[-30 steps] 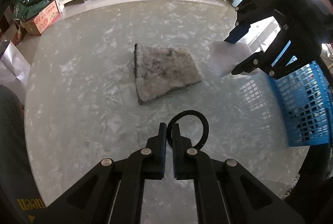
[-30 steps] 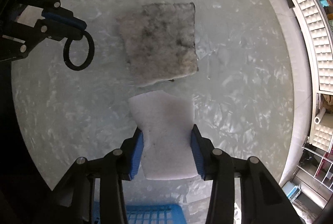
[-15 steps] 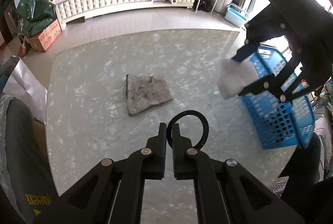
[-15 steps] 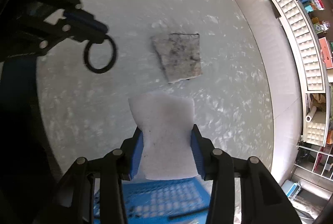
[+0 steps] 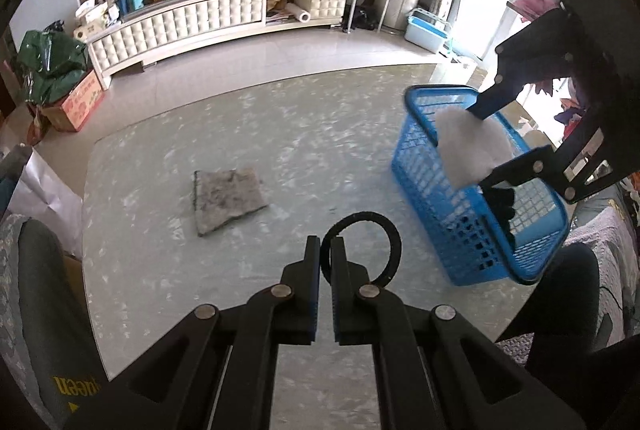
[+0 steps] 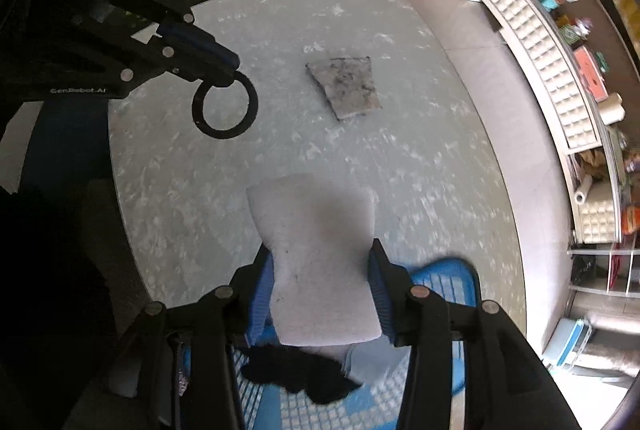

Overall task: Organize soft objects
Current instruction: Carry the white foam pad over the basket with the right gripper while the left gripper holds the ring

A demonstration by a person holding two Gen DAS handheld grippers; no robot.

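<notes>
Right tool (image 6: 320, 290) pinching white sponge (image 6: 316, 254) above blue basket (image 5: 472, 214), release next; left tool (image 5: 325, 250) pinching black ring (image 5: 362, 250).

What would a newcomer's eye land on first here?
Probably the white sponge gripped by the right gripper above the blue basket. Next, the black ring pinched in the left gripper, and the grey pad lying alone on the table.

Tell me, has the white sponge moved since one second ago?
Yes. In the right hand-held gripper, the white sponge went from beside the grey mat to over the blue basket.
</notes>
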